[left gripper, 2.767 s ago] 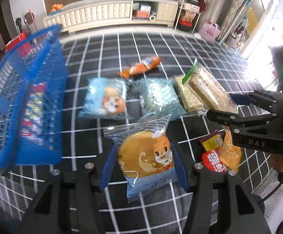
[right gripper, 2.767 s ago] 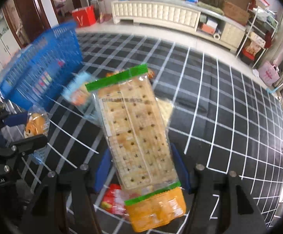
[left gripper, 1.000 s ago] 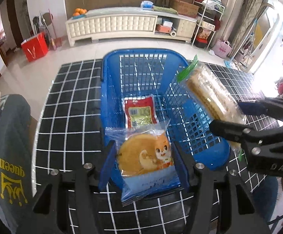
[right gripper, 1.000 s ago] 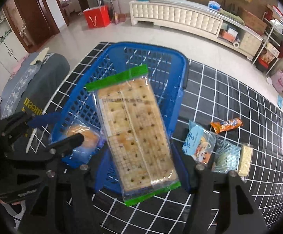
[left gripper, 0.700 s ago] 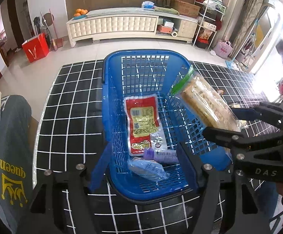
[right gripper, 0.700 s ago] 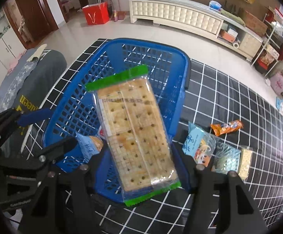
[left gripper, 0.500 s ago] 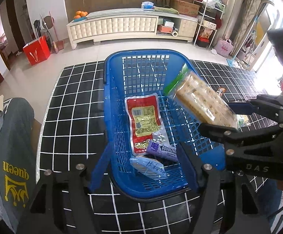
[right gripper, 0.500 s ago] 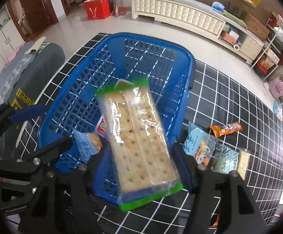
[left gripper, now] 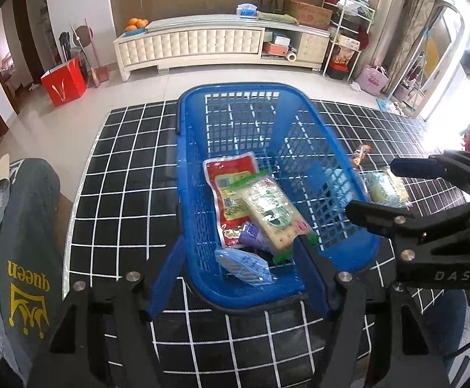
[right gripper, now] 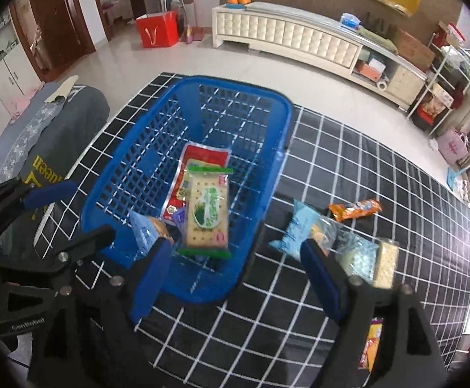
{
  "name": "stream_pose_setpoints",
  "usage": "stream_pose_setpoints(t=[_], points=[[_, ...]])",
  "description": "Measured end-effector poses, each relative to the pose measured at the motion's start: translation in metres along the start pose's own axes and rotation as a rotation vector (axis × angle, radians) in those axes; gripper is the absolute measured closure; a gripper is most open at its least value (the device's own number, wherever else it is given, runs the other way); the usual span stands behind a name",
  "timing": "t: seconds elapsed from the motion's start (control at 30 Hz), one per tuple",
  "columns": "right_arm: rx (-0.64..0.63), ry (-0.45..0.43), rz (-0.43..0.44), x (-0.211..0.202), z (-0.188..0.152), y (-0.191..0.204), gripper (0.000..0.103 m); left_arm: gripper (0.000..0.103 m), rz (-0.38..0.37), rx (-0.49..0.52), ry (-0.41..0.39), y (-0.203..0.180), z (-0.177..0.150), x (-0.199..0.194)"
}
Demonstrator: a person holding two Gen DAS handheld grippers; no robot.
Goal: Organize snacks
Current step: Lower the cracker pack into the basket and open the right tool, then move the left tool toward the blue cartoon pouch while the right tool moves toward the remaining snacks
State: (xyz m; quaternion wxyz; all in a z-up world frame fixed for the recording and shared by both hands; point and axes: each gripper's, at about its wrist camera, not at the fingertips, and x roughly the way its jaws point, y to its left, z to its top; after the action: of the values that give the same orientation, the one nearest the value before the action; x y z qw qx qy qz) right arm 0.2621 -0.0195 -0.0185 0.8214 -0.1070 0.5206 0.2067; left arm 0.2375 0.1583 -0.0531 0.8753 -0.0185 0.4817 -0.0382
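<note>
- Left hand-held gripper (left gripper: pixel 238 274): angled down over the blue basket's (left gripper: pixel 348 252) near rim, jaws apart, empty.
- Cracker pack (right gripper: pixel 207 211): inside the basket, atop the red packet (right gripper: pixel 202 158), free of both grippers.
- Right hand-held gripper (right gripper: pixel 235 265): above the basket's right edge, jaws opening, nothing between.
- Right wrist view alone: yellow-red packet (right gripper: pixel 372 342), right of the basket.

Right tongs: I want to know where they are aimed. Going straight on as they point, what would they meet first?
Probably the blue basket, at its near right wall. The right tongs, opening and empty, hang above it. The cracker pack lies left of that line; depth is unclear.
</note>
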Motion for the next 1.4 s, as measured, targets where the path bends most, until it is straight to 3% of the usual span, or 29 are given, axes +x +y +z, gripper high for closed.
stream_pose_setpoints(t=[0.33,0.67,0.77,1.0,1.2,1.4], points=[[0.114,-0.051,0.007,-0.051,-0.035,-0.050,0.018,0.037,-0.005,0.047,-0.050,-0.041,-0.002,-0.045],[0.237,-0.079,-0.017,-0.080,-0.075,-0.108,0.018,0.036,-0.034,0.122,-0.055,-0.107,0.000,-0.062],[0.263,-0.083,-0.008,-0.081,-0.085,-0.122,0.018,0.020,-0.089,0.141,-0.022,-0.129,0.000,-0.056],[0.326,-0.046,-0.023,-0.070,-0.113,-0.165,0.018,0.020,-0.100,0.182,0.021,-0.177,0.002,-0.038],[0.370,0.003,-0.020,-0.049,-0.138,-0.195,0.018,0.020,-0.119,0.195,0.103,-0.212,-0.001,-0.009],[0.427,0.043,-0.009,-0.030,-0.155,-0.228,0.018,0.020,-0.117,0.192,0.121,-0.237,-0.004,0.014]])
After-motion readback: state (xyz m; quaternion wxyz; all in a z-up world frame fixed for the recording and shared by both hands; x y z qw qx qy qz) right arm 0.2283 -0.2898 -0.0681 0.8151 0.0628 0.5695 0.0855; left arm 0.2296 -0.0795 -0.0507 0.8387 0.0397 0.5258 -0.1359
